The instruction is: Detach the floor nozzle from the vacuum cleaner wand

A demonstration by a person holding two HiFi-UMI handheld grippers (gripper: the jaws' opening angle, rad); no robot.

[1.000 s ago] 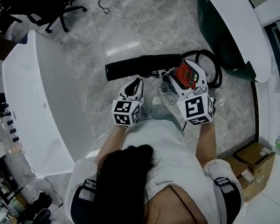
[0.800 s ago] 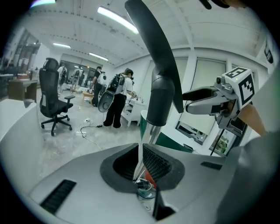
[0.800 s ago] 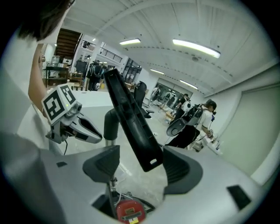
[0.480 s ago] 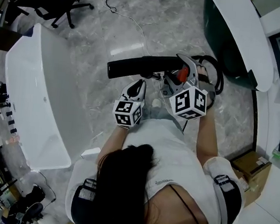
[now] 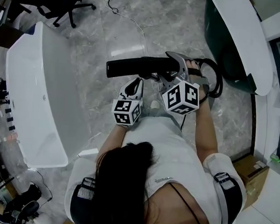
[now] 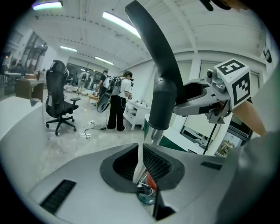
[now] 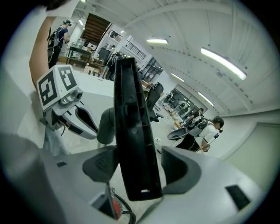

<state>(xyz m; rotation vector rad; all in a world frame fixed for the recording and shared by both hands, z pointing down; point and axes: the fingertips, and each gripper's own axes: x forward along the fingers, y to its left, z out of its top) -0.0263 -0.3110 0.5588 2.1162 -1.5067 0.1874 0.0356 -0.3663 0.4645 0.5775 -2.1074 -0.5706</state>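
The black floor nozzle (image 5: 134, 66) lies crosswise in front of me. In the left gripper view its black neck (image 6: 151, 43) runs down through a grey collar (image 6: 164, 103) into the silver wand (image 6: 152, 133). My left gripper (image 5: 135, 83) is shut on the wand just below the collar (image 6: 142, 164). My right gripper (image 5: 181, 64) is open at the nozzle's right end. In its own view the nozzle's black plate (image 7: 133, 144) stands between the wide jaws (image 7: 140, 168), with a gap at the right pad. Its jaws have just been opening.
A white curved counter (image 5: 35, 91) stands at the left, and a green-and-white one (image 5: 237, 39) at the upper right. A black hose loop (image 5: 219, 76) hangs beside my right hand. An office chair (image 5: 57, 1), a floor cable (image 5: 123, 13) and a cardboard box (image 5: 249, 166) sit farther out.
My right gripper has rolled, turning its marker cube, and has slid left along the nozzle's right end. The left gripper and the nozzle have barely moved.
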